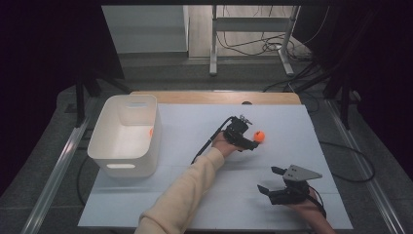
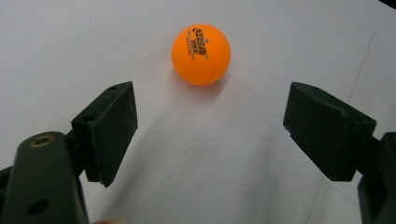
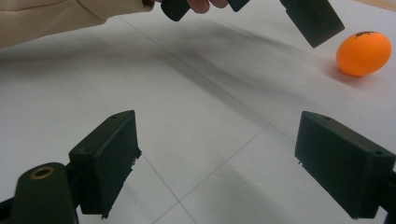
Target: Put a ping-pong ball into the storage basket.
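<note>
My left fingers [image 2: 210, 126] stand spread, the ball [image 2: 201, 54] just beyond them on the bench [image 1: 195, 146] — untouched. My right fingers [image 3: 229, 163] are spread too, empty, near right.

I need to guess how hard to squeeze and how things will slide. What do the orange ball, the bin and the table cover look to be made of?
Ball: seemingly thin hard plastic, matte, with printed lettering like a table-tennis ball.
Bin: white moulded plastic by its look, smooth, rounded corners, cut-out handle.
Table cover: white sheet, smooth and dull; paper or laminate, I cannot tell which.
</note>
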Motion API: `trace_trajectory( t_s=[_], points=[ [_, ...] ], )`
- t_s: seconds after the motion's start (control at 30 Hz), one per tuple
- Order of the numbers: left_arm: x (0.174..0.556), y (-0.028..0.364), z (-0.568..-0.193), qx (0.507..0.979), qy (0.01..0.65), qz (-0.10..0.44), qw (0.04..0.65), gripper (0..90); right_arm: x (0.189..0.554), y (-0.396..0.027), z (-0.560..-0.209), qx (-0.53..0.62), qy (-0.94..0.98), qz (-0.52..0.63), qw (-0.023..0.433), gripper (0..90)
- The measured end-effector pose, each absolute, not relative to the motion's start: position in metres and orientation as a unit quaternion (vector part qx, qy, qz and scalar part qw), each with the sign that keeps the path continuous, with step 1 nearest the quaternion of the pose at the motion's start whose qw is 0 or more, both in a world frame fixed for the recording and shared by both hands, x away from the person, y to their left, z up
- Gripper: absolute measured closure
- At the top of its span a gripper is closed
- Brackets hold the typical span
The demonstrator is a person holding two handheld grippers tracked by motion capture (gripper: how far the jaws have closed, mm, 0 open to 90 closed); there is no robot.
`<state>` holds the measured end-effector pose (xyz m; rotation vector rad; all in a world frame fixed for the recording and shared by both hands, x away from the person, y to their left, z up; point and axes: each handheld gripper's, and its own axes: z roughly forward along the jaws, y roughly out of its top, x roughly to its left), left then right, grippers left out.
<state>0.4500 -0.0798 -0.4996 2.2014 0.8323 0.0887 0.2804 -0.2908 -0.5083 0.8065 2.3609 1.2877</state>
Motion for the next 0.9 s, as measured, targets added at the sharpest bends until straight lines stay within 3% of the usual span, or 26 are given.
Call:
trace_trajectory(
  t_s=[0.9],
  points=[
    [0.458, -0.092, -0.507, 0.868, 0.328, 0.034, 0.371, 18.4, 0.281, -0.291, -0.508, 0.282, 0.828, 0.455, 0.165, 14.0]
  ],
)
